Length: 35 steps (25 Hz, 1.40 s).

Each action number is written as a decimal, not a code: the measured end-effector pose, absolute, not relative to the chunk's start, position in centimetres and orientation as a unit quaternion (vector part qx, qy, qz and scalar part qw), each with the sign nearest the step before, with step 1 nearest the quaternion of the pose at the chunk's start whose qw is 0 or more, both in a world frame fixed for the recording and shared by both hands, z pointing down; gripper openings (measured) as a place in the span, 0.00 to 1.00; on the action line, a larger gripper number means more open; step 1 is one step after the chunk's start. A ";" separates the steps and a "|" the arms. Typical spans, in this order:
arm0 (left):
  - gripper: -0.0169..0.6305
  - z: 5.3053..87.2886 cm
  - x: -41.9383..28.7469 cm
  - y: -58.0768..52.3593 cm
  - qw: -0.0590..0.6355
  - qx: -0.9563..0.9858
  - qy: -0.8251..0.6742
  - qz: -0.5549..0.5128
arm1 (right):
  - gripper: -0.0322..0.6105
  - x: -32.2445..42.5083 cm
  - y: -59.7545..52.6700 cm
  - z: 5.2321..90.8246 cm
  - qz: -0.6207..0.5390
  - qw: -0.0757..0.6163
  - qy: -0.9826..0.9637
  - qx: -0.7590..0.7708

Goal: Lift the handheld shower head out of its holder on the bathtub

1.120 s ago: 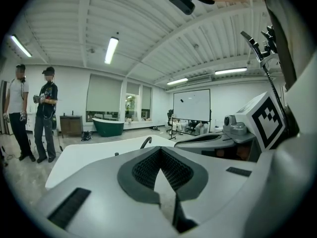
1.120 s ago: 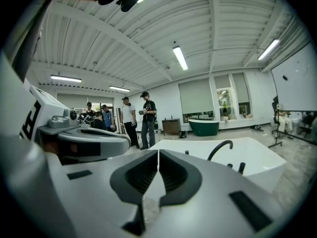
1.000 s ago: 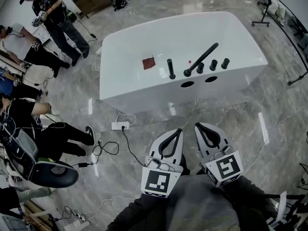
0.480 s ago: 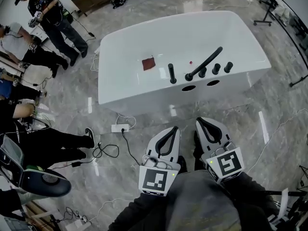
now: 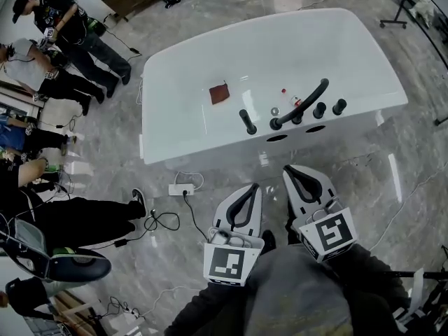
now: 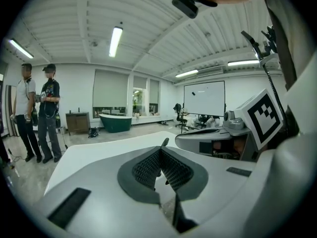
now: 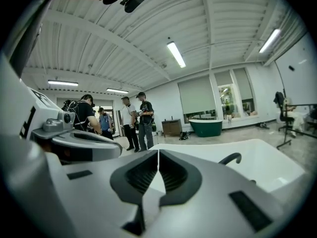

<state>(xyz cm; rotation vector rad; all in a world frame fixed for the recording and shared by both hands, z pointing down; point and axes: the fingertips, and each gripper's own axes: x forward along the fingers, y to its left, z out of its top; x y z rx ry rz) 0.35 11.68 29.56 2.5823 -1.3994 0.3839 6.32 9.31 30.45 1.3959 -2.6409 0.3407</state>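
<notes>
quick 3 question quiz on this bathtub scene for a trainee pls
1. True or false: the right hand-held gripper is holding the shower head.
2. The brown square lies: A on the floor, B on the bathtub, C between a gripper's jaws.
3. Fill in: the left hand-held gripper has its jaws ____.

Key: 1 false; 2 B; 3 shut

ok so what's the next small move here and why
Probably bring the right gripper forward to the shower head and open its jaws on the way. Both it and the left gripper are shut, empty and short of the bathtub, where the head sits in its holder.
</notes>
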 end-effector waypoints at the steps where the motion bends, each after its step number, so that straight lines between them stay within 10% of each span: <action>1: 0.03 29.8 0.7 10.8 0.090 0.867 -0.472 0.133 | 0.06 6.6 8.4 30.8 0.117 0.067 -0.878 0.459; 35: 0.03 33.2 -4.4 -5.0 0.129 0.835 -0.519 0.134 | 0.06 2.6 -7.0 35.6 0.146 0.110 -0.891 0.416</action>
